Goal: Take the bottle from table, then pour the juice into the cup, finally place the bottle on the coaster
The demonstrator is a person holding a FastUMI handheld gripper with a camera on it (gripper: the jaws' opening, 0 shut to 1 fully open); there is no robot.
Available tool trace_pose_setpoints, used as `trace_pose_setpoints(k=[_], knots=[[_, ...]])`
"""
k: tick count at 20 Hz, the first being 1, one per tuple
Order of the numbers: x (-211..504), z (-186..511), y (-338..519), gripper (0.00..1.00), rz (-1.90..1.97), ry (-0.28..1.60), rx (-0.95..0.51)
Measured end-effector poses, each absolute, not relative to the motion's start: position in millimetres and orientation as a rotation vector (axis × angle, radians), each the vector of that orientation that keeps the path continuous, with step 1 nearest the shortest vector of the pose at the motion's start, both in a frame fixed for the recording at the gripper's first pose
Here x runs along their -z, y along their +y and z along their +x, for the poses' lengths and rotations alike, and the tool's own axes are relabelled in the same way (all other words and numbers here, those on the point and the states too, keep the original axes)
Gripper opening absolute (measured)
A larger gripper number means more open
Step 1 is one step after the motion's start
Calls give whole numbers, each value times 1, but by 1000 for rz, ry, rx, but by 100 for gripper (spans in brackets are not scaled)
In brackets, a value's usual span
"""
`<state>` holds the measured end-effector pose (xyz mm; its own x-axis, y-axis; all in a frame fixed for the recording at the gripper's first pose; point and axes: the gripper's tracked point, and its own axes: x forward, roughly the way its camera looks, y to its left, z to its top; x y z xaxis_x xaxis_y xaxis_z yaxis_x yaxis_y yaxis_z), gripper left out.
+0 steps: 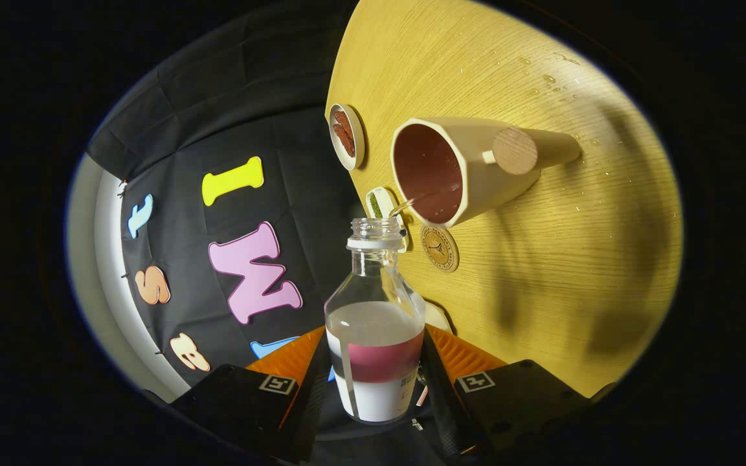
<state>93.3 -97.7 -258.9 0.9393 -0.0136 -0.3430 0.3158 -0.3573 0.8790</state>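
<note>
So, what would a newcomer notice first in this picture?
First the clear bottle, clamped between the gripper fingers and tilted so a thin stream runs from its mouth into the cream cup just ahead. The cup has a round wooden knob handle and stands on the wooden table. Next, the round coaster beside the cup, and water drops scattered on the table beyond it.

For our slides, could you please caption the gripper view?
Gripper shut on tilted clear bottle, pouring a thin stream into the beige cup.
</note>
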Motion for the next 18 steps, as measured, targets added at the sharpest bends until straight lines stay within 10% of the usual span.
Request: trace_pose_setpoints(k=[18], knots=[[248, 98, -108, 75, 1993, 144, 369]])
